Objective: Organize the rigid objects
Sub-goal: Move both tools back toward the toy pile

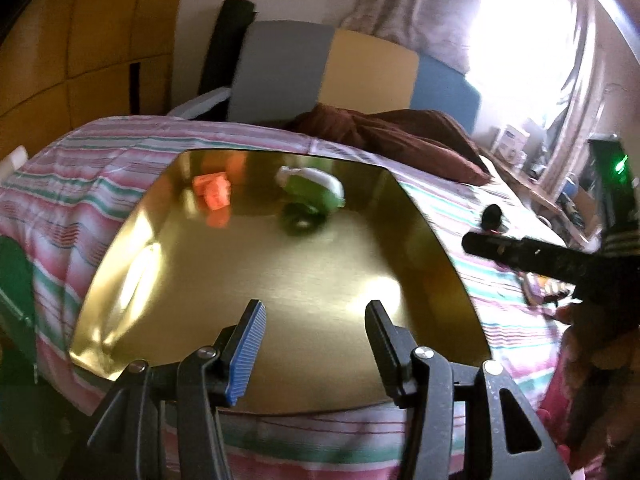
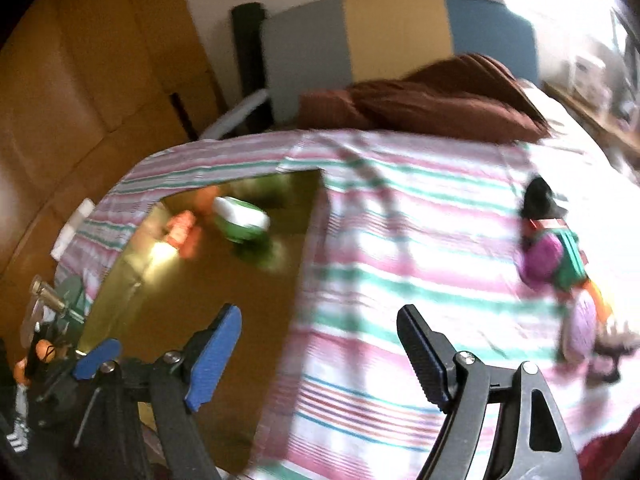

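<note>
While no writing is legible, both hand-held grippers, left (image 1: pixel 316 312) and right (image 2: pixel 320 320), gape empty.

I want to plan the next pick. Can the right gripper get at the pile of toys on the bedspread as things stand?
Probably yes. The right gripper is open and empty, and only bare striped bedspread lies between it and the pile of toys.

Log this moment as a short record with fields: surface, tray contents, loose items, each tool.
surface: striped bedspread
tray: gold tray lying on the bedspread
in tray: orange block; green-and-white toy, both at the far end
outside tray: colourful toy pile, on the bedspread to the right
left tool: open, empty, over the tray
right tool: open, empty, over the bedspread
</note>
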{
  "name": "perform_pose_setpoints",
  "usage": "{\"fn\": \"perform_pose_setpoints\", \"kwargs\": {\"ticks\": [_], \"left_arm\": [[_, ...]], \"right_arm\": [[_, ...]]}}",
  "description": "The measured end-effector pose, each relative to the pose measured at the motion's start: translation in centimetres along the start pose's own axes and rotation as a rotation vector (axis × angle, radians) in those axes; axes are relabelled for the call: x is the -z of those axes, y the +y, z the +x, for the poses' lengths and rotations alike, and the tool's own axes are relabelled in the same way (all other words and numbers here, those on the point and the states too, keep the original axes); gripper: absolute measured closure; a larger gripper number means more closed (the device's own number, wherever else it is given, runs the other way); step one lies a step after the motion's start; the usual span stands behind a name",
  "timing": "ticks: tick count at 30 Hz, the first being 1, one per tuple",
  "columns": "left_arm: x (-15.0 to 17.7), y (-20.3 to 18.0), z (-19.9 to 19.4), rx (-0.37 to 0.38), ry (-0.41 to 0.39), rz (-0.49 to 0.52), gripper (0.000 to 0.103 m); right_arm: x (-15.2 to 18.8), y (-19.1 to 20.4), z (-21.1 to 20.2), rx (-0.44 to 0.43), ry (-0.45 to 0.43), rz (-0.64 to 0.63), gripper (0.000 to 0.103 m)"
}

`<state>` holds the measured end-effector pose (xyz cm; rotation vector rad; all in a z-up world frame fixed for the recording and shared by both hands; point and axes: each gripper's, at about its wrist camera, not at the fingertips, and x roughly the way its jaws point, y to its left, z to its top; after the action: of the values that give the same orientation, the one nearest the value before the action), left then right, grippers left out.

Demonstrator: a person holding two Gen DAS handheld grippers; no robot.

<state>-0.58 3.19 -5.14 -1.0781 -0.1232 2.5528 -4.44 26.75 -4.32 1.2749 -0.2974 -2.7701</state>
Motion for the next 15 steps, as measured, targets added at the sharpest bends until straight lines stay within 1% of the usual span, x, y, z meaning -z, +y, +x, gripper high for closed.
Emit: {"fn": "perform_pose_setpoints", "kwargs": {"ticks": [7,10,15], "left_arm": [[0.5,-3.1,-0.6,0.041,-0.011,0.098,0.051],[0.8,-4.1,-0.6,0.050,-0.004,0.127,0.051],[0.9,-5.3,-0.9,0.078,0.003,0.154,0.051]], "right_arm": [[3.0,-4.9,-0.5,0.067,0.040,0.074,0.022],[4.1,-6.6,-1.0,0.092,0.048,0.099,0.022],[5.1,-10.1,-2.3,0.165,0.067,0.119,0.022]]}}
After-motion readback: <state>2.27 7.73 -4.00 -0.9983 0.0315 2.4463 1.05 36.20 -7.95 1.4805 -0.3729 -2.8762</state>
